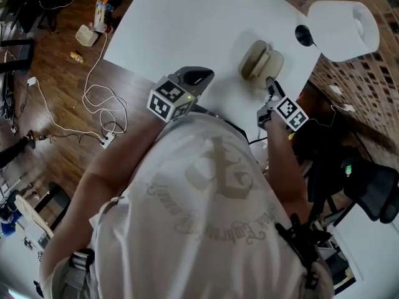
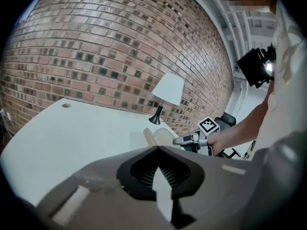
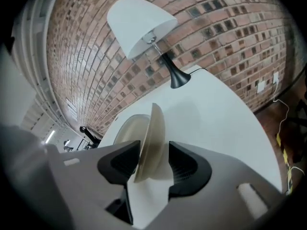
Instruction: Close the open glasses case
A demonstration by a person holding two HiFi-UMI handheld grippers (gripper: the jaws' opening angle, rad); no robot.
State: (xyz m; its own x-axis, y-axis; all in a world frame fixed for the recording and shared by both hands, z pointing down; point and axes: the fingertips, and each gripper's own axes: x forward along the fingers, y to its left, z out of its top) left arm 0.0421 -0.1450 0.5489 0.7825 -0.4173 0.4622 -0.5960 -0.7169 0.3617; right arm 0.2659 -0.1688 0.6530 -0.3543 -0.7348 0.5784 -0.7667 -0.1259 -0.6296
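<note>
The beige glasses case [image 1: 260,61] lies open on the white table [image 1: 187,23], near its right edge. In the right gripper view its raised lid [image 3: 152,128] stands edge-on between the jaws of my right gripper [image 3: 154,145], with the base [image 3: 125,131] to the left. The jaws are open: the right pad is clear of the lid, the left pad is close beside it. My left gripper [image 1: 194,76] hovers over the table's near edge, left of the case [image 2: 160,137], shut with nothing in it.
A white-shaded lamp [image 1: 343,20] on a black base [image 1: 303,35] stands just beyond the case. A brick wall [image 2: 105,56] runs behind the table. Cables and a power strip [image 1: 107,139] lie on the wood floor at the left. A dark chair [image 1: 368,189] is at the right.
</note>
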